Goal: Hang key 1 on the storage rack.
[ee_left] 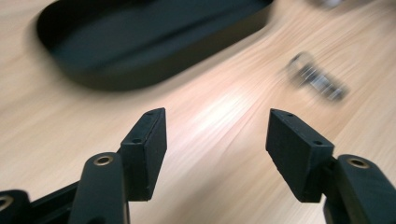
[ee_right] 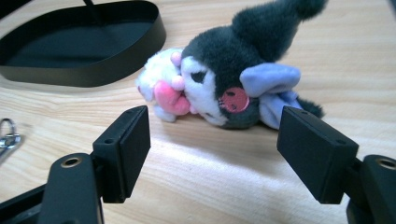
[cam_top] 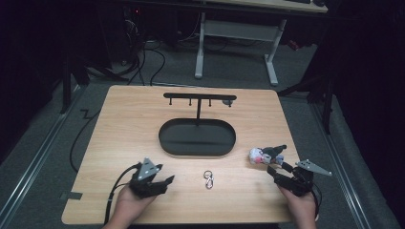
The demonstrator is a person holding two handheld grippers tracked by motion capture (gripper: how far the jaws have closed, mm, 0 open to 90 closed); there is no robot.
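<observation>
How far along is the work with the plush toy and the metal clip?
Nothing looks done: the plush toy and metal clip lie on the table, the stand's hooks bare. In hand: the open right gripper faces the toy. Left: gripping and probably hanging.

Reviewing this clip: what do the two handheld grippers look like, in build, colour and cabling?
Both the left gripper and right gripper are matte black, each topped by a grey three-cornered plate. A black cable trails from each. Up close, each jaw ends in a flat rectangular black pad with small screw holes, mounted on an arm with a brass-coloured rivet. No sleeves show at the wrists.
</observation>
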